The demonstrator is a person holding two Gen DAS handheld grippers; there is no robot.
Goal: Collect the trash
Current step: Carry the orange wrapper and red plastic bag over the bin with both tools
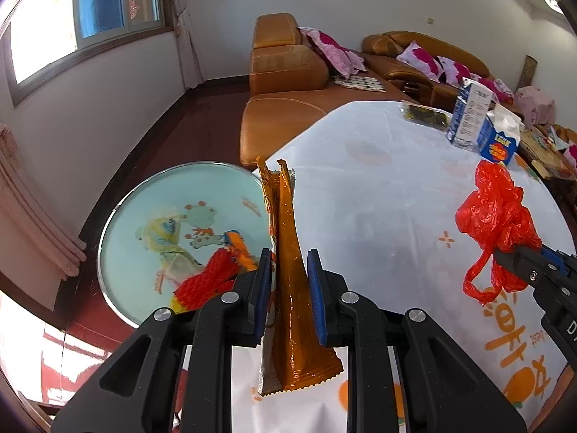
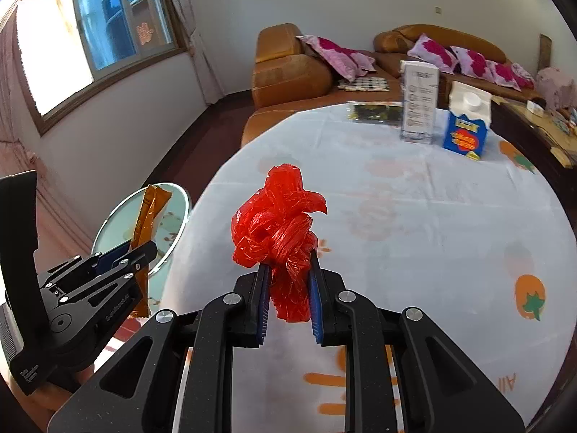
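Note:
My left gripper (image 1: 288,263) is shut on an orange snack wrapper (image 1: 292,288), held upright above the table's left edge; it also shows in the right wrist view (image 2: 148,216). My right gripper (image 2: 288,270) is shut on a crumpled red plastic bag (image 2: 277,223), held above the white tablecloth; the bag also shows in the left wrist view (image 1: 494,223). A round pale-blue bin (image 1: 173,216) on the floor, left of the table, holds red and orange trash (image 1: 209,281).
The round table (image 2: 432,234) has a white cloth with orange prints. At its far side stand a blue milk carton (image 2: 467,126), a tall white carton (image 2: 418,104) and a dark flat packet (image 2: 375,112). Orange sofas (image 2: 288,72) stand behind.

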